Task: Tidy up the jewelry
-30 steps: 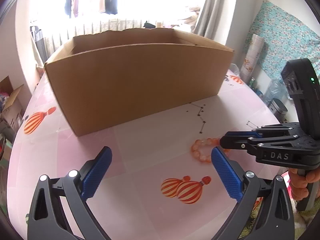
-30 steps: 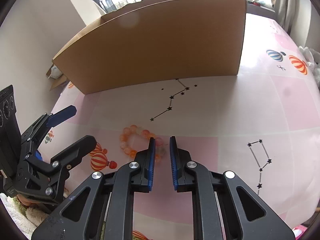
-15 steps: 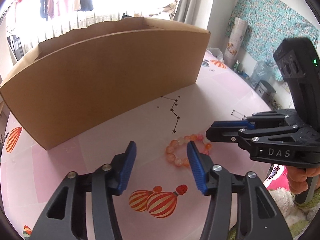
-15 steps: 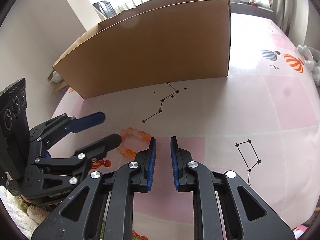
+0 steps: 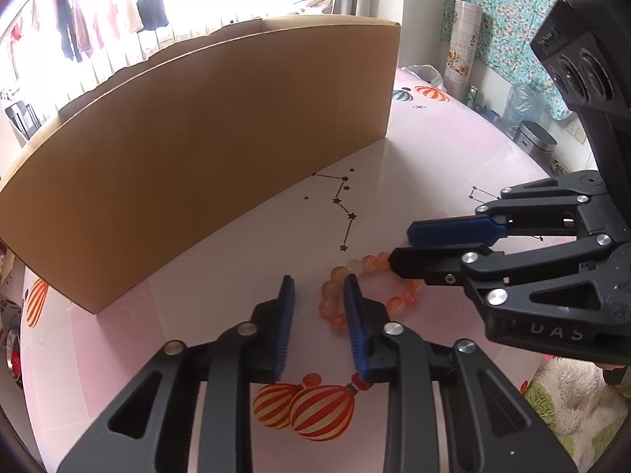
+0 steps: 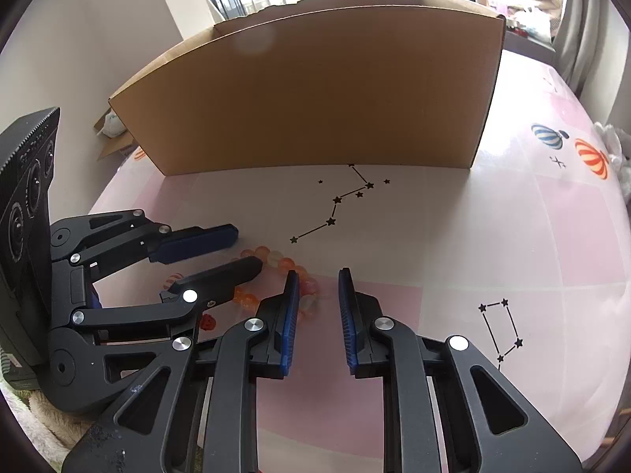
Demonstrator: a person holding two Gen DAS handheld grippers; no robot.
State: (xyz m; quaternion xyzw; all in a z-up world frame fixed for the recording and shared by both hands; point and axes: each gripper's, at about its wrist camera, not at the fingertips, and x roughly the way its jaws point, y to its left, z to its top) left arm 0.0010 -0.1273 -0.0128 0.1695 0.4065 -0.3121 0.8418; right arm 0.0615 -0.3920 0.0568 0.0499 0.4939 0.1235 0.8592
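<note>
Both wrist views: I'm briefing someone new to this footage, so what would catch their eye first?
The big cardboard box dominates, standing across the back of the pink balloon-print table. In front of it lies an orange bead bracelet, flat on the table. Both grippers converge there: the left gripper, jaws closing with nothing between them yet, sits beside the beads, and the right gripper is empty, with the beads beside its left finger.
</note>
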